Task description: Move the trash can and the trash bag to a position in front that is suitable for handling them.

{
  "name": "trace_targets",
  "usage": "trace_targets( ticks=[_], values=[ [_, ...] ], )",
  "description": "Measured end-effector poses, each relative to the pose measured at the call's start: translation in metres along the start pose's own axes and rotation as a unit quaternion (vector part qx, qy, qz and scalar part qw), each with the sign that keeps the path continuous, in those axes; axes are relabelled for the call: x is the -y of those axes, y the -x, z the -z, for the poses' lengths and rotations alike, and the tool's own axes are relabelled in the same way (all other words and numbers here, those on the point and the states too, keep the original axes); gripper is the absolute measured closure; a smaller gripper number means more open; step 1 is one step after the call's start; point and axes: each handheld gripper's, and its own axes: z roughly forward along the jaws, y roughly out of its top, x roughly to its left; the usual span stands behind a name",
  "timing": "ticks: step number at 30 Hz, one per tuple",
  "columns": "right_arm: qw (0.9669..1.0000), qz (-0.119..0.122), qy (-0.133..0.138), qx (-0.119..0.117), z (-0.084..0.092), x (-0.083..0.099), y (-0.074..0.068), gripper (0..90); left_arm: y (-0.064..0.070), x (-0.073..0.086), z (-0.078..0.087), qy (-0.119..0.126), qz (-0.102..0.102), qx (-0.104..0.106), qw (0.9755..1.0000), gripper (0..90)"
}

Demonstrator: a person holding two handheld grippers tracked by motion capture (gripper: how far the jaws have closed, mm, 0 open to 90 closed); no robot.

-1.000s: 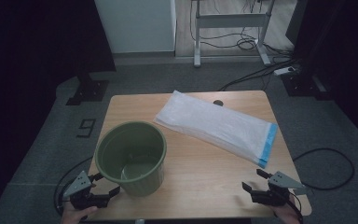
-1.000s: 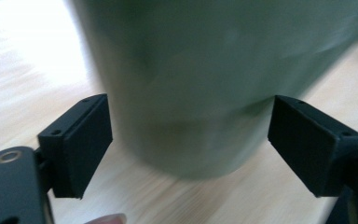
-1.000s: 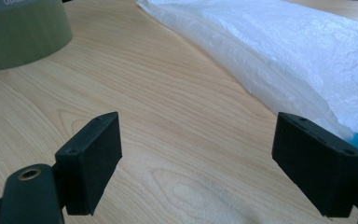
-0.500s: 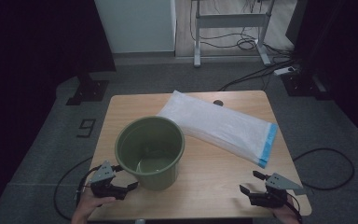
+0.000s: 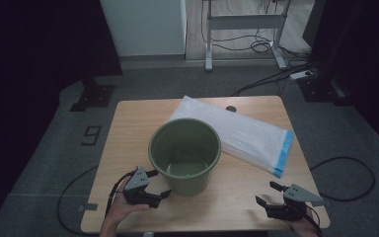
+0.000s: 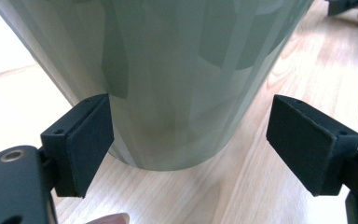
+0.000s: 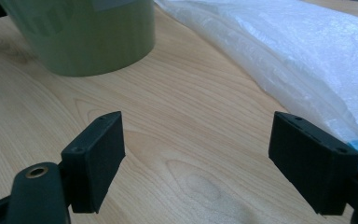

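The green bucket is seen at the frame's centre on the bench, its rim cut off in the left gripper view. The left tongs are spread wide at its base; the right tongs, lower right, are released and hold nothing. The plastic bag is partly hidden behind the bucket.

Olive-green plastic bucket on a pale wood-grain table. Translucent white plastic bag with a light blue band along one end. Both grippers, left and right, are black with grey top plates.
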Motion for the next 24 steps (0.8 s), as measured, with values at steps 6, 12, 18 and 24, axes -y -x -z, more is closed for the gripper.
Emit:
trace_targets(
  ticks=[6,12,18,24],
  values=[
    [1.0,0.007,-0.007,-0.003,-0.002,0.001,-0.002,18.1,0.003,-0.005,-0.01,0.009,0.01,0.001,0.9999,14.7],
    [0.9999,0.009,-0.011,-0.003,-0.003,0.002,-0.003,18.2,0.009,-0.01,-0.018,0.004,0.0,0.011,0.9999,14.7],
    [0.9998,0.012,-0.017,-0.001,-0.003,0.003,-0.003,18.2,0.014,-0.012,-0.024,0.001,-0.006,0.011,0.9999,15.0],
    [0.9998,0.008,-0.011,0.011,-0.001,0.002,-0.001,18.1,0.018,-0.004,-0.011,-0.012,-0.001,-0.024,0.9996,15.1]
  ],
)
